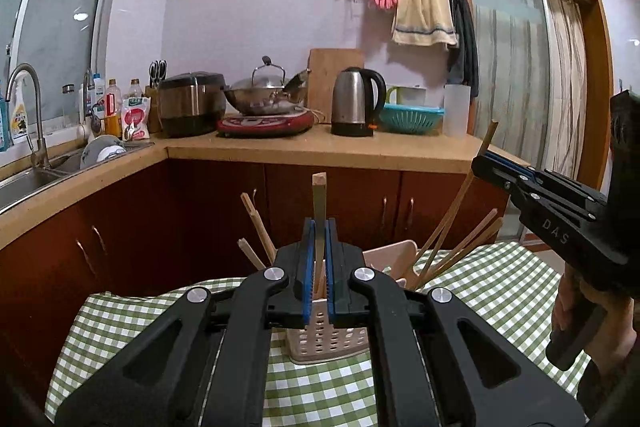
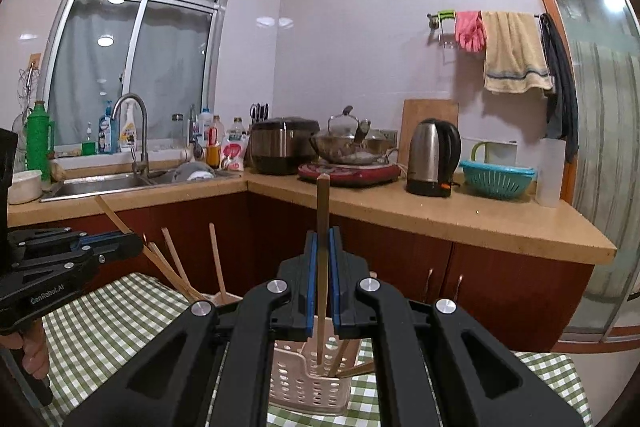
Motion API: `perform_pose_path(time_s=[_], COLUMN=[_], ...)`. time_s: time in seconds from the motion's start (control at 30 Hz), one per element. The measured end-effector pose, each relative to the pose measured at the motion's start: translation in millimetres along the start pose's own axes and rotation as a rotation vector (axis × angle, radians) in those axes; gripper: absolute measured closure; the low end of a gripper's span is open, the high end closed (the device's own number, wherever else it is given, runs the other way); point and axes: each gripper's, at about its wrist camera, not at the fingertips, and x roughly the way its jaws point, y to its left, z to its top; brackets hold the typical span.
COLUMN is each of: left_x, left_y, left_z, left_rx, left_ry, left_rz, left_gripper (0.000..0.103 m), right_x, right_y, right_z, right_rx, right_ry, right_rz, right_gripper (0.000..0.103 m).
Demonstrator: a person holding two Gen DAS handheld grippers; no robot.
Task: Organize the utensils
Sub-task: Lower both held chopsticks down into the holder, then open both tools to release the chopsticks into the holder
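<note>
Chopsticks, one in each gripper, both upright over the perforated holder [image 2: 304, 383] on the checked tablecloth [image 1: 500, 291]. The left gripper [image 1: 319, 259] pinches a pale chopstick [image 1: 319, 203] between its blue pads, its lower end dipping toward the basket's near compartment; the right gripper [image 2: 322, 275] is clamped on a darker chopstick [image 2: 322, 211] whose tip sits down inside the holder among others already there. More chopsticks [image 1: 452, 239] fan out to the right from the far compartment, and a few lean left. Risk, as I read it: those splayed sticks are right beside both tools, so a sideways nudge could lever them out or tip the light plastic holder. Letting go while a stick is tilted could send it over the rim onto the cloth. The two grippers are close together, so they may bump. Room is best straight up; the table's far edge lies just beyond the holder, with the counter [image 2: 440, 215] behind.
</note>
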Motion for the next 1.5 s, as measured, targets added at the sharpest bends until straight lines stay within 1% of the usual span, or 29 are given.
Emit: perform_pose_path(time_s=[0.43,0.63,0.87,0.9,0.97,1.0,1.1,1.17,1.23,1.3,1.43,1.47,1.5], left_x=[30,34,36,36,37,37,38,38,38,37,37,37,36], left_y=[-1,-4,-2,0,2,2,2,2,2,2,2,2,2], left_z=[-6,-5,-4,-4,-4,-5,-6,-7,-7,-7,-8,-8,-8], left_rx=[-0.001,0.016,0.013,0.008,-0.001,-0.001,0.001,0.001,0.0,-0.002,0.002,0.002,0.001], left_ry=[0.041,0.035,0.037,0.042,0.045,0.046,0.048,0.051,0.048,0.041,0.04,0.04,0.039], left_rz=[-0.015,-0.019,-0.02,-0.021,-0.021,-0.019,-0.018,-0.02,-0.016,-0.012,-0.007,-0.006,-0.007], left_gripper=[0.098,0.098,0.098,0.098,0.098,0.098,0.096,0.095,0.088,0.076,0.074,0.072,0.067], right_x=[27,34,42,43,41,40,38,37,36,36,34,33,32], right_y=[-4,-4,-5,-7,-8,-9,-8,-7,-7,-7,-7,-7,-6], right_z=[-18,-26,-32,-33,-34,-35,-35,-35,-35,-35,-35,-36,-36], right_rx=[0.015,0.017,0.026,0.033,0.046,0.05,0.045,0.042,0.043,0.043,0.045,0.045,0.045], right_ry=[0.072,0.098,0.127,0.131,0.128,0.124,0.121,0.116,0.115,0.114,0.108,0.107,0.105], right_rz=[-0.008,-0.009,-0.018,-0.019,-0.02,-0.021,-0.019,-0.021,-0.021,-0.021,-0.022,-0.022,-0.023], right_gripper=[0.097,0.097,0.096,0.094,0.076,0.074,0.071,0.066,0.064,0.063,0.059,0.058,0.057])
